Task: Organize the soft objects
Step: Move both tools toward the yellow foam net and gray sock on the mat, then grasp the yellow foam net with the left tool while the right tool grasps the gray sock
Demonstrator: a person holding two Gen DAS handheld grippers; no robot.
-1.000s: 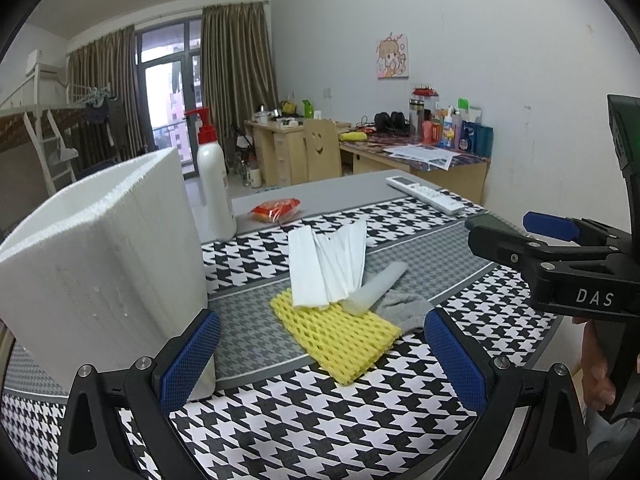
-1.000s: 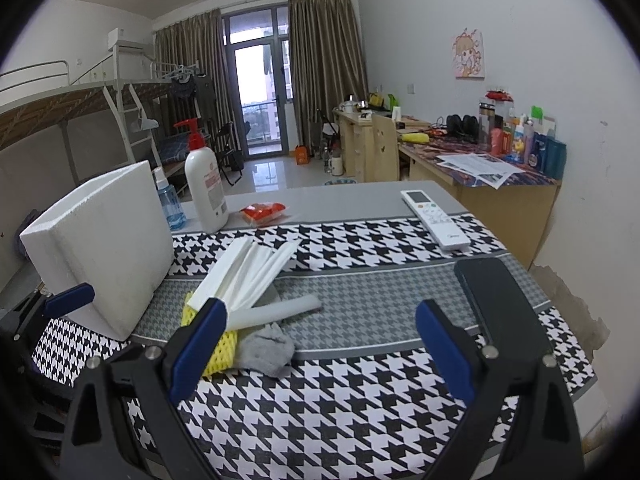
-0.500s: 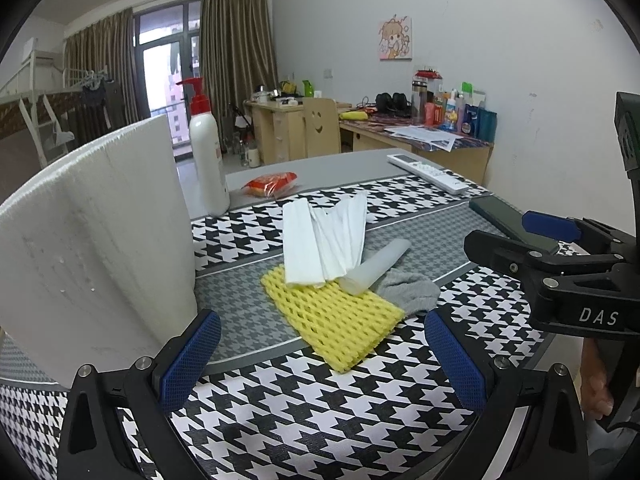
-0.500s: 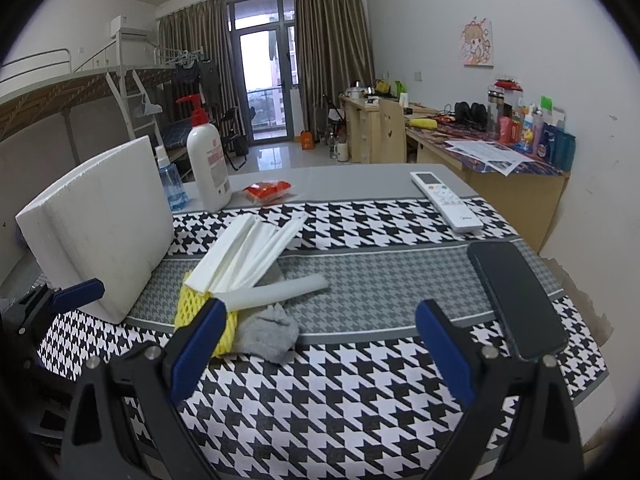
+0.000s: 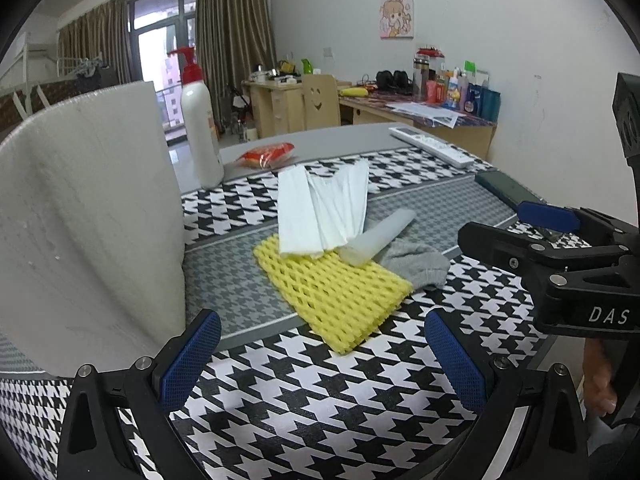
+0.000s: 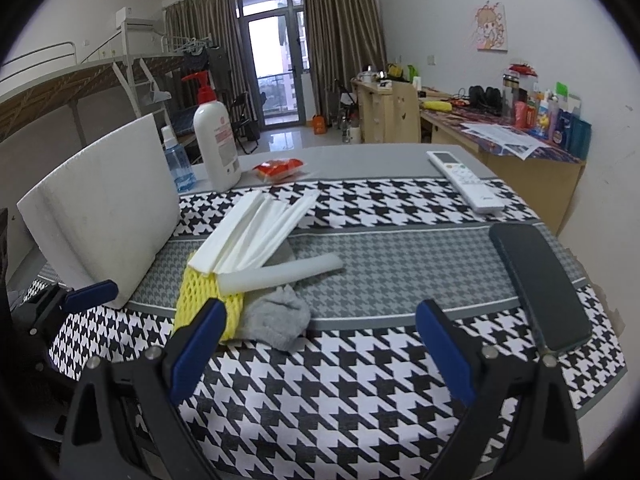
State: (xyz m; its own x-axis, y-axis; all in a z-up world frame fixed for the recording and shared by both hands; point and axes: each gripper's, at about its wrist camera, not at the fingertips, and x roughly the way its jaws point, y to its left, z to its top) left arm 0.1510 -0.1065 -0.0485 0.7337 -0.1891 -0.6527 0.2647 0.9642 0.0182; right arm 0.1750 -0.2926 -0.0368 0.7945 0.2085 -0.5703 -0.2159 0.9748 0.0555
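A pile of soft things lies mid-table: a yellow foam net [image 5: 334, 294] [image 6: 200, 292], white foam strips [image 5: 320, 208] [image 6: 256, 236], a white foam tube [image 5: 378, 236] [image 6: 280, 274] and a grey sock [image 5: 416, 264] [image 6: 280, 318]. A big white foam block [image 5: 84, 224] [image 6: 104, 208] stands at the left. My left gripper [image 5: 322, 358] is open and empty, near the table's front edge, short of the net. My right gripper [image 6: 316, 346] is open and empty, just short of the sock; its side shows in the left wrist view [image 5: 560, 248].
A lotion pump bottle [image 6: 216, 144], a small blue bottle [image 6: 178, 164], a red snack packet [image 6: 280, 168], a white remote [image 6: 464, 186] and a dark phone [image 6: 540, 288] lie on the houndstooth table cloth [image 6: 360, 392]. Desks and a bunk bed stand behind.
Both grippers have moved closer to the pile and lower. The foam block looms larger at the left of the left wrist view. Nothing on the table moved.
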